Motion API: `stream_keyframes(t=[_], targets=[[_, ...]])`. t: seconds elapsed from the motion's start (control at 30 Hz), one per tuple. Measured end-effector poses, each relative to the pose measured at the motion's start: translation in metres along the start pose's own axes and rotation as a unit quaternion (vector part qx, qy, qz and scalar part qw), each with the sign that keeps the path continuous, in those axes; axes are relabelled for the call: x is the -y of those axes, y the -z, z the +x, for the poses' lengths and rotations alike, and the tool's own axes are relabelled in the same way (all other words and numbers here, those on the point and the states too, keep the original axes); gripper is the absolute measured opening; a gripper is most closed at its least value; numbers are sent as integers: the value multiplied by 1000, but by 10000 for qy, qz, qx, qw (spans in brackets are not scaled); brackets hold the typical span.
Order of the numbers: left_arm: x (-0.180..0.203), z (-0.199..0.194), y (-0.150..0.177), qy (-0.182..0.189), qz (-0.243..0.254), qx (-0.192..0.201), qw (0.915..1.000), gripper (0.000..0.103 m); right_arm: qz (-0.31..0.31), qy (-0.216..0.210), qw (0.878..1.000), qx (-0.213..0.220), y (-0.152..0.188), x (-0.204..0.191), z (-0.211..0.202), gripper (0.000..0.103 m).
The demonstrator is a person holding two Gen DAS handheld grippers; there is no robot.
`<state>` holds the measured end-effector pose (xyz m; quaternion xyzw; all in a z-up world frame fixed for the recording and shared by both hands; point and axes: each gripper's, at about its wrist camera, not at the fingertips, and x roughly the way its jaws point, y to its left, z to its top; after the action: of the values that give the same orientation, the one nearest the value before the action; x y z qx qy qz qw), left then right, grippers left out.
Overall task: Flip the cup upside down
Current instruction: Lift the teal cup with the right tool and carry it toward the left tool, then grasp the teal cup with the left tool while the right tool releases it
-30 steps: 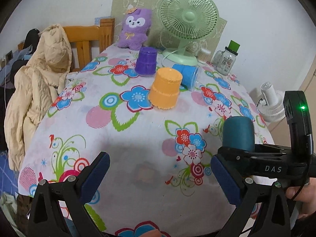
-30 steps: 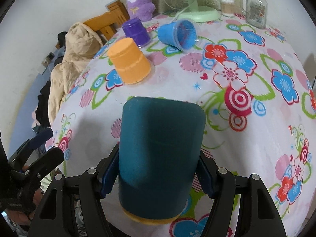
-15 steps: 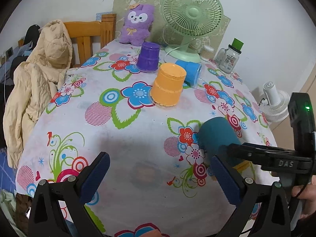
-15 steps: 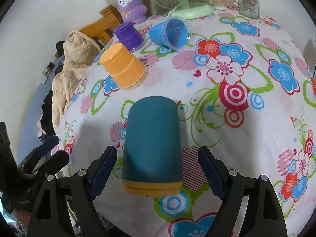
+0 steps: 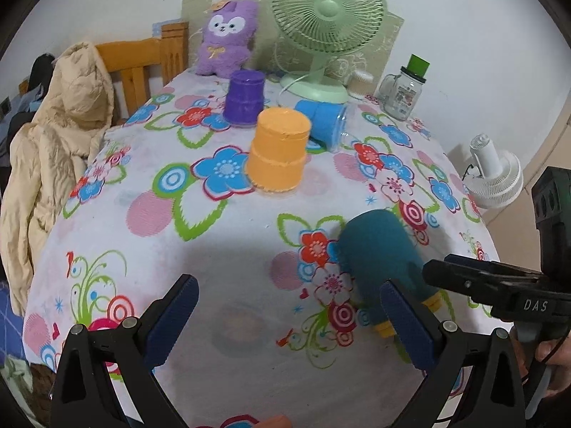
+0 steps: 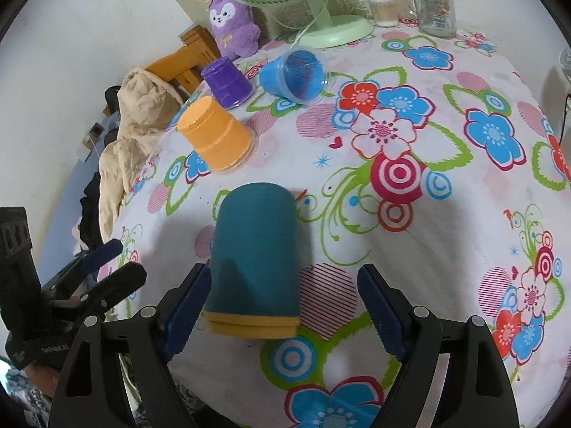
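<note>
The right claw (image 6: 283,306) has let go and now gapes around the teal cup (image 6: 255,256), which stands upside down near the surface's (image 6: 446,235) front edge. Flip looks finished. The left claw (image 5: 285,317) waits open.

My left gripper (image 5: 289,315): black plastic frame, silver screws at the joints, dark blue ribbed pads (image 5: 173,315). My right gripper (image 6: 285,306): same black frame, silver screws, blue pads (image 6: 378,306), white "DAS" lettering on its body, skin of my hand (image 5: 551,360) behind it.
</note>
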<state>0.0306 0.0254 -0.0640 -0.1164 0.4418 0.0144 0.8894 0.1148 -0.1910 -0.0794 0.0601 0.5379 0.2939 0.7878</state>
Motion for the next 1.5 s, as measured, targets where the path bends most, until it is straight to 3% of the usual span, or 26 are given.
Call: stream_keyframes(t=[0.57, 1.07, 1.2, 1.5], targets=[[34, 20, -13, -58, 202, -226, 9995, 103, 271, -198, 9993, 142, 14, 39, -14, 86], [60, 63, -27, 265, 10, -764, 9967, 103, 668, -272, 9972, 215, 28, 80, -20, 86], [62, 74, -28, 498, -84, -887, 9948, 103, 711, -342, 9966, 253, 28, 85, -20, 86], [65, 94, -31, 353, -108, -1093, 9933, 103, 695, -411, 9965, 210, 30, 87, -15, 90]])
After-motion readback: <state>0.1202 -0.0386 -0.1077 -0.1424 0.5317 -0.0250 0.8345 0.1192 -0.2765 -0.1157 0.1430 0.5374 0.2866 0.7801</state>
